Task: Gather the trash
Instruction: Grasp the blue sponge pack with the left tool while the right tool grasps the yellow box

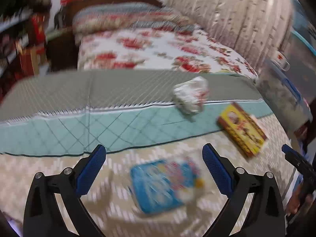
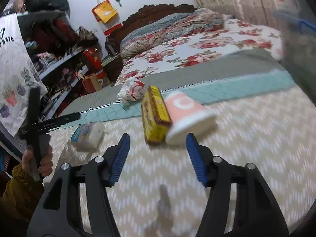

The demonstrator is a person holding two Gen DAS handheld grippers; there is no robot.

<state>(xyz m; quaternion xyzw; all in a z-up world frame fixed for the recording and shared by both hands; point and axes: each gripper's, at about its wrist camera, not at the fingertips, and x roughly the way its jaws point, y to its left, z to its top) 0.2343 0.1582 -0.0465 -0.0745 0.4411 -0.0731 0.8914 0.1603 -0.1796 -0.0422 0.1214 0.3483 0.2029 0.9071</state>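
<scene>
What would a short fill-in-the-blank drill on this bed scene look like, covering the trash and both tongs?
1. The paper cup lies on its ____.
2. The yellow box lies directly beside the ____.
3. Both the left tongs and the right tongs are ____, with nothing gripped.
4. The pack in front of the left tongs is mostly ____ in colour.

Missing words: side; paper cup; open; blue

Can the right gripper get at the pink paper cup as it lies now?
Probably yes. The right gripper is open and empty, and the pink paper cup lies on its side just ahead, touching the yellow box. Nothing stands between them.
</scene>
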